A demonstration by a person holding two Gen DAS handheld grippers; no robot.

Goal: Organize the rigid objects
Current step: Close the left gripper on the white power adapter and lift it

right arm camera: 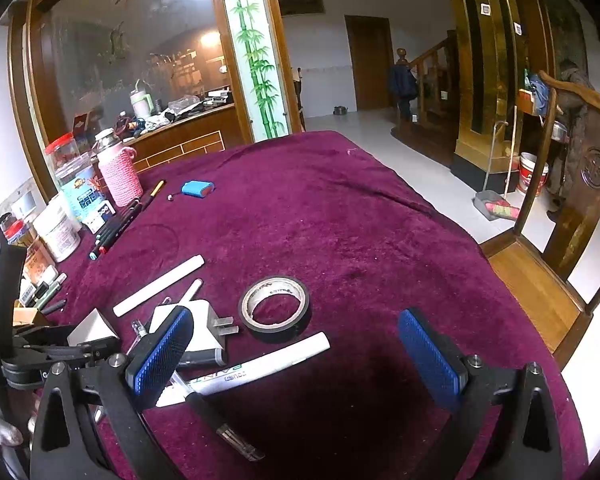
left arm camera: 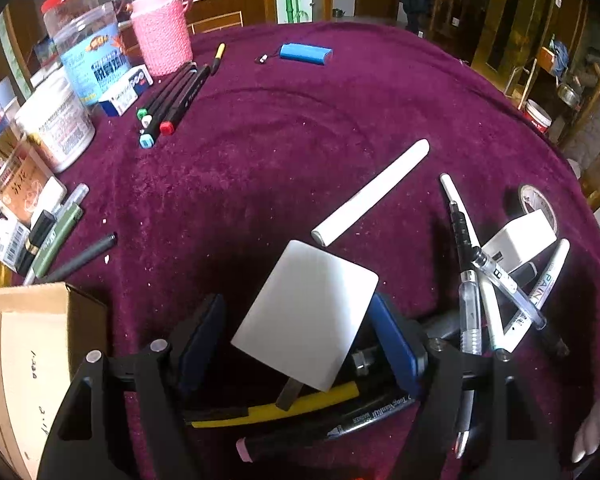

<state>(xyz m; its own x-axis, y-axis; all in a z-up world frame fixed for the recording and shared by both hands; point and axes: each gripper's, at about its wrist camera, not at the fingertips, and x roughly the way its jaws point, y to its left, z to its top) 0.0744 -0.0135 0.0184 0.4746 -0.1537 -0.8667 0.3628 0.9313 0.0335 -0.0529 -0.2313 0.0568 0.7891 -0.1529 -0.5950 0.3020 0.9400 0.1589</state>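
**Two grippers over a cluttered purple tablecloth**

The left gripper stands partly open around a white card; its right pad appears to touch the card's edge, the left pad stands apart, so a grip cannot be confirmed. Beyond the card lies a white tube; right of it, a white charger among pens. The right gripper gapes wide and empty, with a tape roll beyond it on the tablecloth.
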